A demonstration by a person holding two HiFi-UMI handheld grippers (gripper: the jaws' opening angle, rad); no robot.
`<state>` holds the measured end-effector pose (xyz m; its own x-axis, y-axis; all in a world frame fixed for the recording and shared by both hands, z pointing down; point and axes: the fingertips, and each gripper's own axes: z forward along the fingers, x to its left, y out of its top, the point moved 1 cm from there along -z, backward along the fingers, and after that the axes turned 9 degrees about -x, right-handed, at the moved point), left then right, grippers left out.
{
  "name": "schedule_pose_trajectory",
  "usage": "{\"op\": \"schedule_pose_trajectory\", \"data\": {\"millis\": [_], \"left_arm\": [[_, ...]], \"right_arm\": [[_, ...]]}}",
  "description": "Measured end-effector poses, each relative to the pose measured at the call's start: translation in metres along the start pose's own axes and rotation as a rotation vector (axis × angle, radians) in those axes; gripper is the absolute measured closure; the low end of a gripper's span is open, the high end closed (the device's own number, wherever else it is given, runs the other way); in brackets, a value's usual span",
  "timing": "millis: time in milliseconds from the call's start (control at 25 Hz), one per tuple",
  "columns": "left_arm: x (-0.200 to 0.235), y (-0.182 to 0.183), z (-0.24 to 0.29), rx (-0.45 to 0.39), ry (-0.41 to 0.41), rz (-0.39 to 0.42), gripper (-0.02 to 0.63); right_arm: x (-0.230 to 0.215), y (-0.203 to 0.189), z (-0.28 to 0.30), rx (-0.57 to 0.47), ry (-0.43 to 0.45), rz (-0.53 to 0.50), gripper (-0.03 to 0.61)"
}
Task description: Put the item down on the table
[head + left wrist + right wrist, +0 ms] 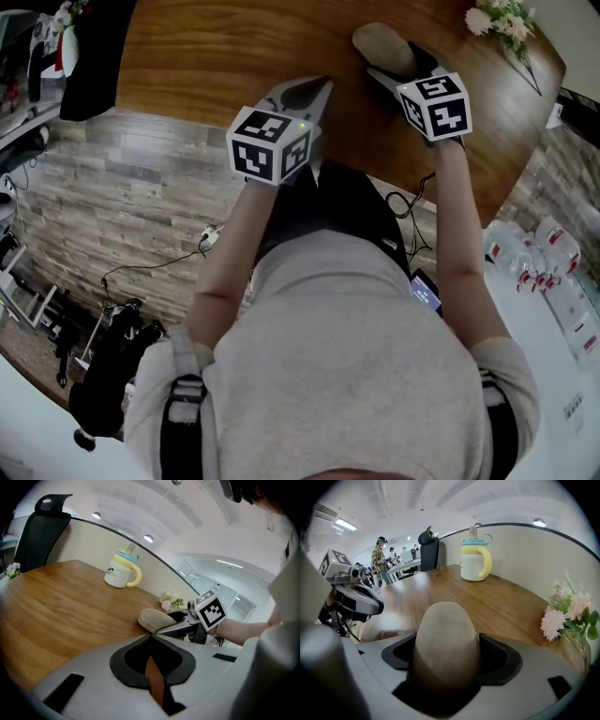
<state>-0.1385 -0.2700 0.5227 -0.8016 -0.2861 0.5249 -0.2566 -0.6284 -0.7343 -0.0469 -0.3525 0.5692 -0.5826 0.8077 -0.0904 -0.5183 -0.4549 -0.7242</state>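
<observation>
Right gripper (pixel 396 66): jaws pinching a beige rounded item (pixel 382 44) from both sides, at 1 o'clock in the head view.
Item: its blunt front pokes out past the jaws, over the wooden table (pixel 206 56). Its rear half is buried between the dark pads. I cannot tell whether its underside touches the wood.
Left gripper (pixel 305 94): jaws pressed together with nothing between them, and only a thin sliver of wood shows through. It is at 12 o'clock, near the table edge.
Cup (pixel 474 559): white with a yellow handle, upright, at 12 o'clock from the item, well apart.
Flowers (pixel 502 21): at 2 o'clock, partly cut off by the frame.
Table: its far side is cut off. The near edge is hidden behind the person's body.
</observation>
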Motion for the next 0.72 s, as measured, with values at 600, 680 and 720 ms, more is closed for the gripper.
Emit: {"op": "schedule_pose_trajectory", "data": {"millis": [600, 680, 720], "left_arm": [[-0.003, -0.017, -0.012, 0.02, 0.031, -0.02, 0.603], [-0.004, -0.014, -0.013, 0.016, 0.028, -0.013, 0.603], [-0.005, -0.011, -0.014, 0.013, 0.026, -0.006, 0.603]], "right_arm": [[-0.002, 0.007, -0.008, -0.081, -0.052, 0.039, 0.164], [-0.002, 0.013, -0.013, -0.109, -0.066, 0.052, 0.164], [-0.001, 0.017, -0.016, -0.123, -0.073, 0.057, 0.166]]}}
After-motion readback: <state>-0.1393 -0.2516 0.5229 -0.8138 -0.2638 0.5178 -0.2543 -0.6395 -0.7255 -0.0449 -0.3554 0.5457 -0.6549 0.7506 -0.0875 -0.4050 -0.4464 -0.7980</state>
